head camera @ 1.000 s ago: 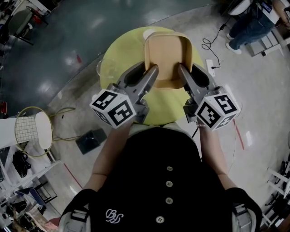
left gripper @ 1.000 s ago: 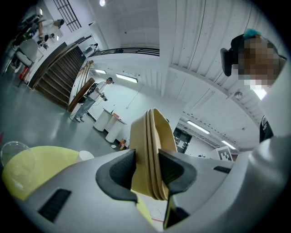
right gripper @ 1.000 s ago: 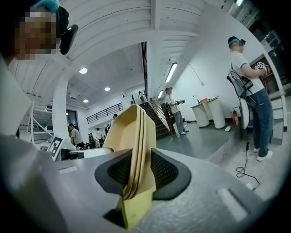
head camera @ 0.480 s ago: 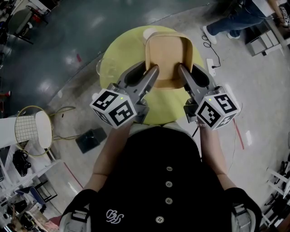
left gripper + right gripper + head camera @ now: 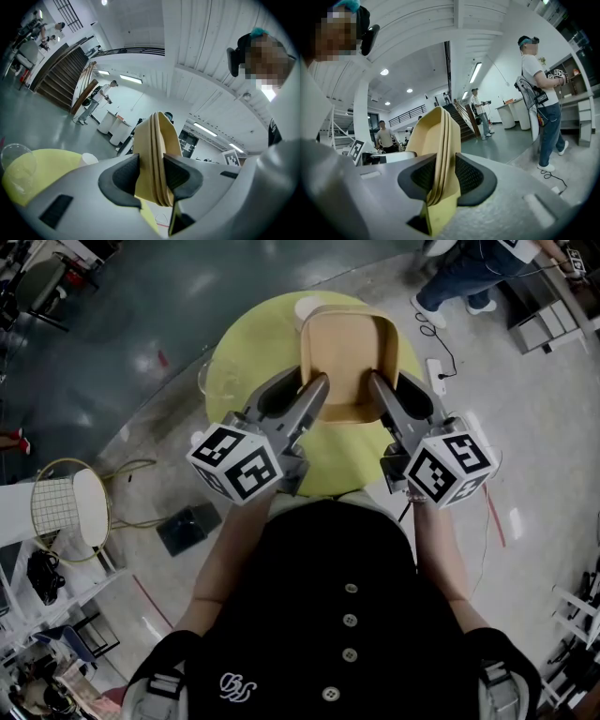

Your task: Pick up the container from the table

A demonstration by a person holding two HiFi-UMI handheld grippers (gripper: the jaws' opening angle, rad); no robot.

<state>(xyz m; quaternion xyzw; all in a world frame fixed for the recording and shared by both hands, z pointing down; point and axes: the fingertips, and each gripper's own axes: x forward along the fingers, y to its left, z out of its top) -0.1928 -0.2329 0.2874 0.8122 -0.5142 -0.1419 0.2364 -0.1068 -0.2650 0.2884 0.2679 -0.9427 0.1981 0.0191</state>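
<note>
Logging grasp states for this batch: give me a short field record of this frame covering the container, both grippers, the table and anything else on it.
container: tan, squarish, empty, above the table
left gripper: shut on the container's near rim
right gripper: shut on the same rim, further right
table: round, yellow
other items: clear cup at the table's left edge; white item beyond the container
lifted off table: cannot tell
</note>
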